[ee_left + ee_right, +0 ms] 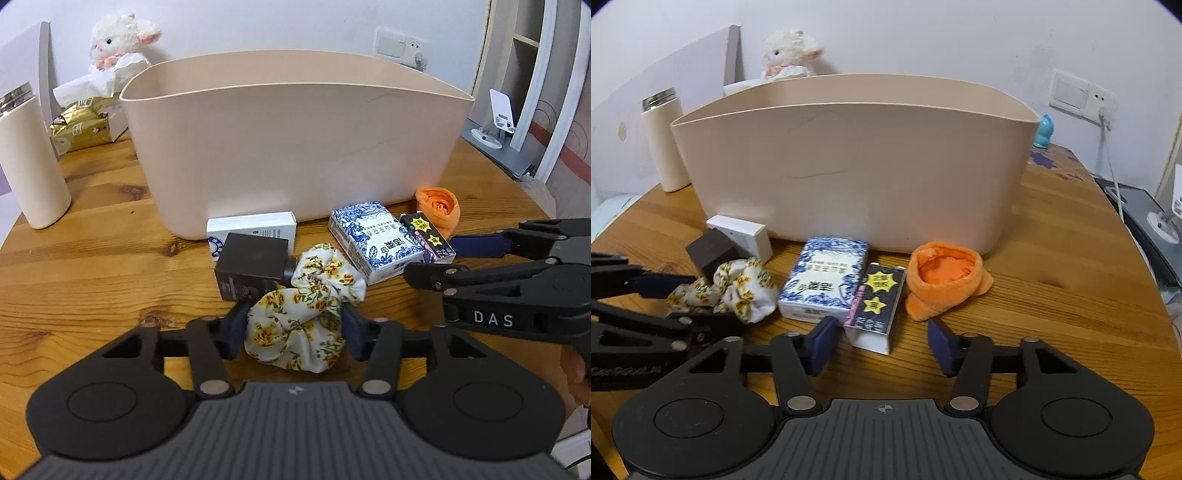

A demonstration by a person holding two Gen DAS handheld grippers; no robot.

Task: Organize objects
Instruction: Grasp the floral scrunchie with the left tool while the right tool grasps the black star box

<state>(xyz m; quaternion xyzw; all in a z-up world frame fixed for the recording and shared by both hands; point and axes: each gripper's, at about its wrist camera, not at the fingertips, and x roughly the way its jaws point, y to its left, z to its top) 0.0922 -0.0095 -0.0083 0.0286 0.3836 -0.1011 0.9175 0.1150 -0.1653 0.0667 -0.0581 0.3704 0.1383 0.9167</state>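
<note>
The left hand-held gripper (295, 325) was clamped on the floral scrunchie (303, 314), its pads pressing the fabric from both sides, low over the desk (92, 266). The right hand-held gripper (879, 341) was spread wide and empty, with the near end of the small black box with yellow stars (877, 306) just inside the gap.

Risks, as judged: the scrunchie was soft and bunched, so it could slip or drag. Its far end touched the dark box (251, 269), and a lift could nudge that into the white box (251, 230) behind. The black star box lay against the blue-and-white tissue pack (823, 277), and the right gripper's left pad (822, 343) sat close to that pack's near corner. Closing there might catch the pack or skew the star box. The rolled orange sock (943, 280) was near the right side and might get bumped. The two grippers were close together, so the arms could clash if both lifted at once.

Room: the beige bin (295, 147) stood right behind the row of items, its wall tall, so anything would need raising clear of the rim (295, 90). The bin's inside floor wasn't visible. There was open desk to the right of the sock and near the left gripper. The white bottle (29, 162) stood well apart on the left.
</note>
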